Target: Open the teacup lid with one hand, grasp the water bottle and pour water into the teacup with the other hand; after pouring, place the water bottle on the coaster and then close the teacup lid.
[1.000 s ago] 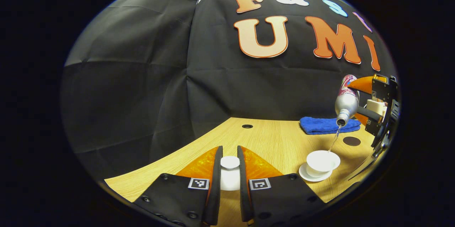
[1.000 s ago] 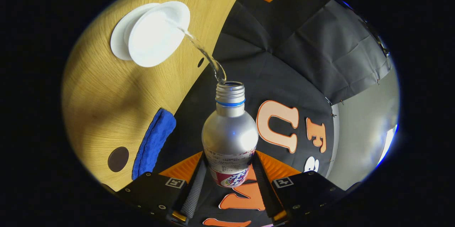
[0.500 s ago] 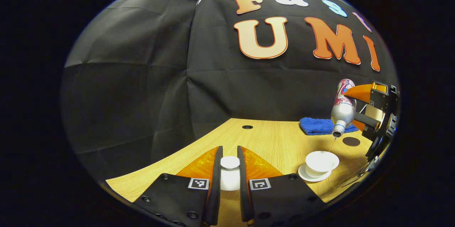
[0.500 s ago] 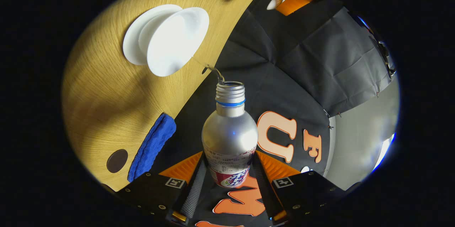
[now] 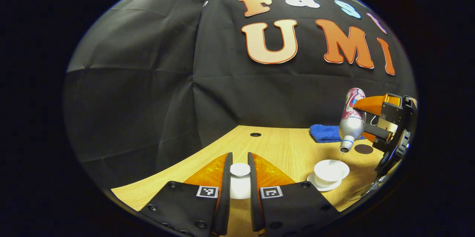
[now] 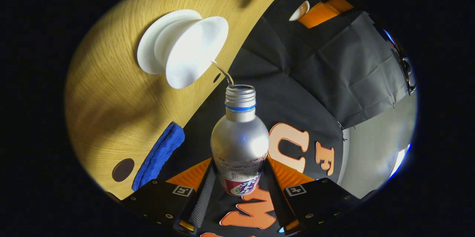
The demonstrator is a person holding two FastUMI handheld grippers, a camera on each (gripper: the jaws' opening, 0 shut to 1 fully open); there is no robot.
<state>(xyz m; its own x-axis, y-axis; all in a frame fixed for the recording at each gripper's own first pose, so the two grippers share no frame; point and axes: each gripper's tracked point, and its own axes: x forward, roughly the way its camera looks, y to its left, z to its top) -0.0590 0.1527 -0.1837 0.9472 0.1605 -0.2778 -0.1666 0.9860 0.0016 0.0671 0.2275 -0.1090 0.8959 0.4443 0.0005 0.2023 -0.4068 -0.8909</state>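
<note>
My left gripper (image 5: pixel 240 177) is shut on the white teacup lid (image 5: pixel 240 169), held above the wooden table (image 5: pixel 282 148). To its right the open white teacup (image 5: pixel 331 172) stands on its saucer (image 5: pixel 311 182). The right gripper (image 5: pixel 365 118) holds the silver water bottle (image 5: pixel 350 122) tipped mouth-down just above the cup, and a thin stream runs into it. In the right gripper view my right gripper (image 6: pixel 239 177) is shut on the water bottle (image 6: pixel 240 144), with the teacup (image 6: pixel 196 55) beyond the mouth and the dark round coaster (image 6: pixel 123 170) at lower left.
A folded blue cloth (image 5: pixel 326 133) lies at the back of the table beside the dark coaster (image 5: pixel 363 149). A small round hole (image 5: pixel 255 134) is set in the tabletop near the wall. The other gripper with the lid (image 6: pixel 300 10) appears far off.
The bottle has come lower and closer to the cup, and the water stream has thinned to a trickle. The left gripper still holds the lid in place.
</note>
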